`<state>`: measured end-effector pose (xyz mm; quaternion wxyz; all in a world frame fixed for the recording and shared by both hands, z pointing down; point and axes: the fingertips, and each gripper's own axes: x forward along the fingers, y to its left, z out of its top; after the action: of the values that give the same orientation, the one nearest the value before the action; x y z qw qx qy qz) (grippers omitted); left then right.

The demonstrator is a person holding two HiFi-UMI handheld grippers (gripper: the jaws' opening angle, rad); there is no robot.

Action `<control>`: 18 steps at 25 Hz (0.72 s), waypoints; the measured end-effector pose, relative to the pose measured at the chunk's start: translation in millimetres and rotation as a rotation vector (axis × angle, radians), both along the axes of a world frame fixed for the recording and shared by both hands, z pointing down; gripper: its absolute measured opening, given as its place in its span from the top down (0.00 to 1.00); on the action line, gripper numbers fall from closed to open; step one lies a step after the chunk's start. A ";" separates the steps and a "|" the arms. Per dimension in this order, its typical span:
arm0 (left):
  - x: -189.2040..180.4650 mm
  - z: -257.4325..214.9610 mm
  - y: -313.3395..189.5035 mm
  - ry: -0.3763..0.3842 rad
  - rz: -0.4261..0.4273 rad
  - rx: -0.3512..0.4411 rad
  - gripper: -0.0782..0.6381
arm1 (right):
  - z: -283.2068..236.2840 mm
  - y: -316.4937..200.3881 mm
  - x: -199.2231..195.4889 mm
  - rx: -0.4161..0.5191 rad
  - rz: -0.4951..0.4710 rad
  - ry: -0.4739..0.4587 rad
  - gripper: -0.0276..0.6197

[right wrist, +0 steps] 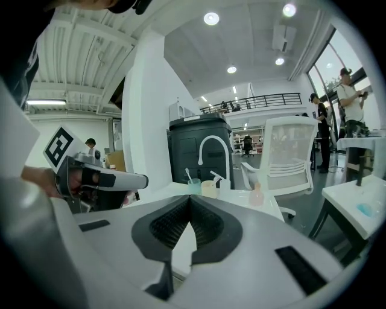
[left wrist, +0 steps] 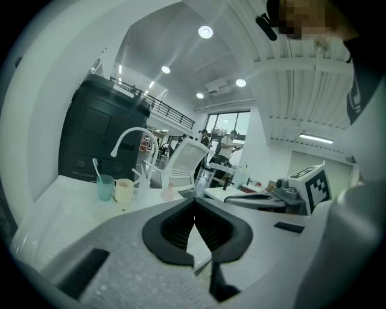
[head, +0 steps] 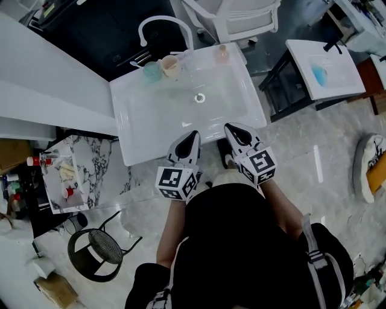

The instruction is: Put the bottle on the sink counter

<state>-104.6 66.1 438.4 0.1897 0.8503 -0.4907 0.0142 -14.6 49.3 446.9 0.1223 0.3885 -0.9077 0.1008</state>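
A small pink bottle point(head: 222, 53) stands on the far right corner of the white sink counter point(head: 139, 114); it also shows as a small pink bottle point(left wrist: 168, 193) in the left gripper view and as a pink bottle point(right wrist: 257, 196) in the right gripper view. My left gripper point(head: 194, 134) and right gripper point(head: 231, 128) hover side by side over the counter's near edge, pointing at the basin. Both are shut with nothing between the jaws. The left gripper point(left wrist: 194, 205) and right gripper point(right wrist: 190, 202) show their pads meeting.
A white faucet point(head: 163, 24), a teal cup point(head: 151, 71) with a toothbrush and a beige cup point(head: 170, 65) stand at the counter's back. A white chair point(head: 235, 18) is behind, a small white table point(head: 338, 78) at the right, a marble side table point(head: 84, 163) at the left.
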 end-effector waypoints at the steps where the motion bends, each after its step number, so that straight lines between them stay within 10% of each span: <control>1: -0.9 0.3 10.0 0.000 0.008 0.000 0.87 | 0.1 10.8 -0.7 0.001 0.003 0.003 0.95; 18: -22.2 -12.2 112.2 0.016 0.058 0.026 0.87 | -25.3 123.4 -6.2 0.020 0.069 -0.018 0.95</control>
<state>-126.8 178.4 426.3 0.1819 0.8668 -0.4643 0.0067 -20.8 172.7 421.6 0.1067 0.4197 -0.8959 0.0994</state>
